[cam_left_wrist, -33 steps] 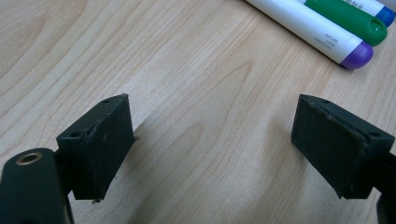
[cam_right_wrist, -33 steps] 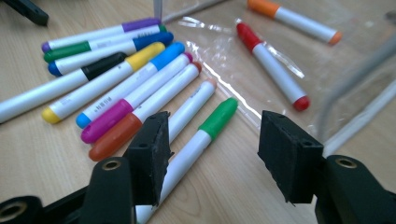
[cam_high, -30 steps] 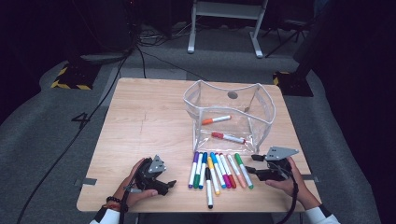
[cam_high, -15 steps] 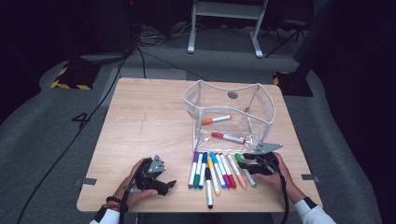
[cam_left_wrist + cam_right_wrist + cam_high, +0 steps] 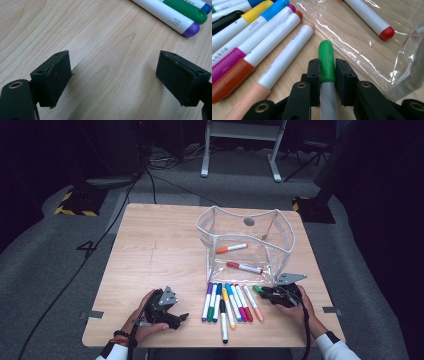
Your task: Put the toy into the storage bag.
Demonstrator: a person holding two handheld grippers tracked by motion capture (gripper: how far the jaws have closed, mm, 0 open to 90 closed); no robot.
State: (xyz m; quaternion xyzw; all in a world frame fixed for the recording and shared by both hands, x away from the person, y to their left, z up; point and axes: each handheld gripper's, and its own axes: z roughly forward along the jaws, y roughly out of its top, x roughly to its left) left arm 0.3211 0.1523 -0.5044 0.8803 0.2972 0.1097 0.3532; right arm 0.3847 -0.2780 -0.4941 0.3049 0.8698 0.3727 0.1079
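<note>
right gripper view: right gripper just closed tight on the green marker beside the clear pouch, ready for lifting in; left gripper apart, idle on table.

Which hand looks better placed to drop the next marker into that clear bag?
The right. Its tool is already clamped on the green marker, right beside the bag. The left tool rests open over bare table, farther from the bag, holding nothing.
</note>
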